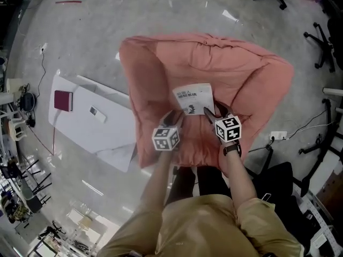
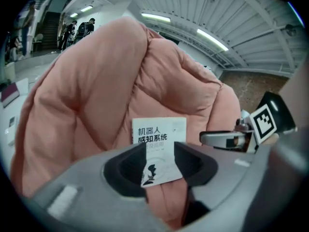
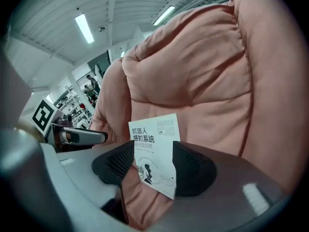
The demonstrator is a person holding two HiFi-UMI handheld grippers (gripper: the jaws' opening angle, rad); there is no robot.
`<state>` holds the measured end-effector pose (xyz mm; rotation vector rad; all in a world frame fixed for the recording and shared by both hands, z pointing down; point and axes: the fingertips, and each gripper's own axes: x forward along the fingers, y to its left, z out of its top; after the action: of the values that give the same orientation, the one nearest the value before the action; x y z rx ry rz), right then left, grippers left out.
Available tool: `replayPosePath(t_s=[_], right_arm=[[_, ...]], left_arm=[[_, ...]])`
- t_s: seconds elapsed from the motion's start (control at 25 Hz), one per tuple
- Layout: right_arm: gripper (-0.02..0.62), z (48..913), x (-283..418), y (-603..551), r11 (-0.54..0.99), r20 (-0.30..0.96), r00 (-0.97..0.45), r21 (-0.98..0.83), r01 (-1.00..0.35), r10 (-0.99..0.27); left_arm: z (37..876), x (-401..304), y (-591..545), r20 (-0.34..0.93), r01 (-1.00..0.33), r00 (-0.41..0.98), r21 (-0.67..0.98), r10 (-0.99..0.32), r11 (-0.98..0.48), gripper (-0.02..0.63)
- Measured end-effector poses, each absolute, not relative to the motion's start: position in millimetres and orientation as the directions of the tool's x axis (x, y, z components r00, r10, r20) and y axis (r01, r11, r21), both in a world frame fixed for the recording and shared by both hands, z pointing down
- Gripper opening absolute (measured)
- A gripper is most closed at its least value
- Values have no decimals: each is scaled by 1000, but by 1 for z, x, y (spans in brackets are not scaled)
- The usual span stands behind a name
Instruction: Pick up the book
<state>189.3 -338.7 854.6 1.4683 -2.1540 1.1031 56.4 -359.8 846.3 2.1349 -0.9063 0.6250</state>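
A white book [image 1: 193, 98] with black print lies on the seat of a large pink beanbag chair [image 1: 155, 74]. Both grippers hover just in front of its near edge. My left gripper [image 1: 173, 118] sits at the book's near left corner, my right gripper [image 1: 214, 112] at its near right corner. In the left gripper view the book [image 2: 159, 134] shows in the gap of the left gripper [image 2: 159, 161], whose pads stand apart from it. The right gripper view frames the book [image 3: 154, 144] the same way inside the right gripper [image 3: 152, 166]. Both are open and hold nothing.
The beanbag's padded back and arms [image 2: 96, 81] rise around the seat. To the left, a low white table [image 1: 115, 133] carries a dark red book [image 1: 63, 100] and a small device [image 1: 96, 113]. Office chairs [image 1: 321, 47] and a power strip [image 1: 278, 135] stand at the right.
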Motion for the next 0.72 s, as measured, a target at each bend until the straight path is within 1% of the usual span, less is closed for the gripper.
replayPosePath(t_s=[0.2, 0.52, 0.72], right_arm=[[250, 890, 193, -365, 207, 662, -420, -378, -902, -621], [264, 926, 192, -391, 236, 685, -415, -345, -909, -598], [264, 936, 190, -403, 250, 678, -422, -341, -906, -602]], left_arm=[[890, 63, -375, 671, -751, 645, 468, -366, -466, 233], [932, 65, -402, 697, -765, 627, 465, -349, -445, 244], [943, 71, -412, 683, -756, 642, 486, -349, -439, 245]])
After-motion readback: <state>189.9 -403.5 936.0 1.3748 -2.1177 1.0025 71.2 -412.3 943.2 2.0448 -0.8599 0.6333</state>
